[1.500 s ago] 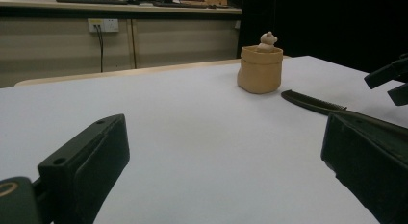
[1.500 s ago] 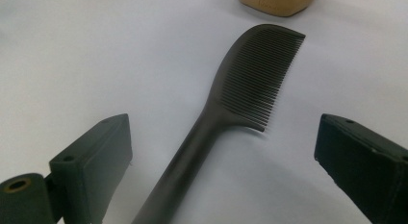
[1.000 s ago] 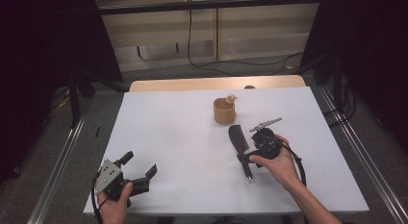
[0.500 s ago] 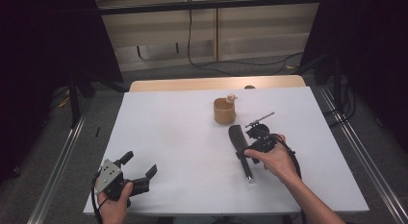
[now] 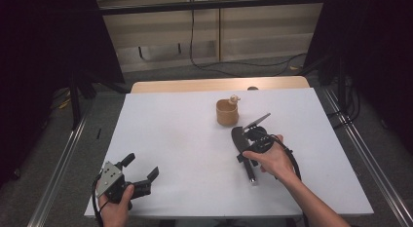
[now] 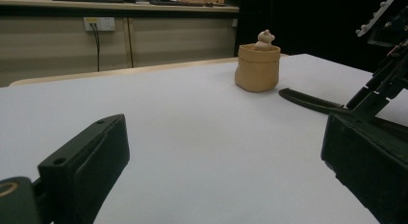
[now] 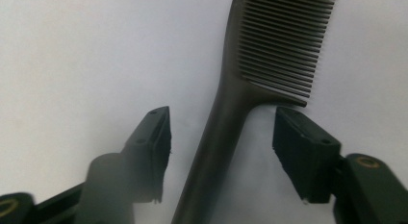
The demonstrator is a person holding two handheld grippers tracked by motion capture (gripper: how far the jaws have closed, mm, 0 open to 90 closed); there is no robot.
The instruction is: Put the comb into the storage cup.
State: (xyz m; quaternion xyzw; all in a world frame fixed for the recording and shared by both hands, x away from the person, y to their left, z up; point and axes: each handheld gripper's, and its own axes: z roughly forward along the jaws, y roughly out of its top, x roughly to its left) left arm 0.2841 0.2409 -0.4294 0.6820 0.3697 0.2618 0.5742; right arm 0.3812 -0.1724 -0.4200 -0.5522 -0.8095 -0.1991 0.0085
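Note:
A black comb (image 5: 241, 138) lies flat on the white table (image 5: 175, 134), teeth end toward the far side. My right gripper (image 5: 248, 151) points down over its handle. In the right gripper view the comb (image 7: 226, 113) runs up between the two jaws of the right gripper (image 7: 223, 137), with a gap on each side; the jaws have just been closing and the pads do not touch it. My left gripper (image 5: 142, 165) rests open at the table's near left corner with nothing between its jaws. The left gripper (image 6: 216, 152) faces the comb (image 6: 308, 100) from afar.
A tan cup (image 5: 227, 112) with a small figure (image 5: 234, 98) in it stands just beyond the comb; the cup (image 6: 258, 68) also appears in the left gripper view. A wooden strip (image 5: 219, 85) borders the table's far edge. Dark curtains flank both sides.
The right gripper has shifted slightly left and tipped down over the comb's handle. The left gripper has stayed where it was.

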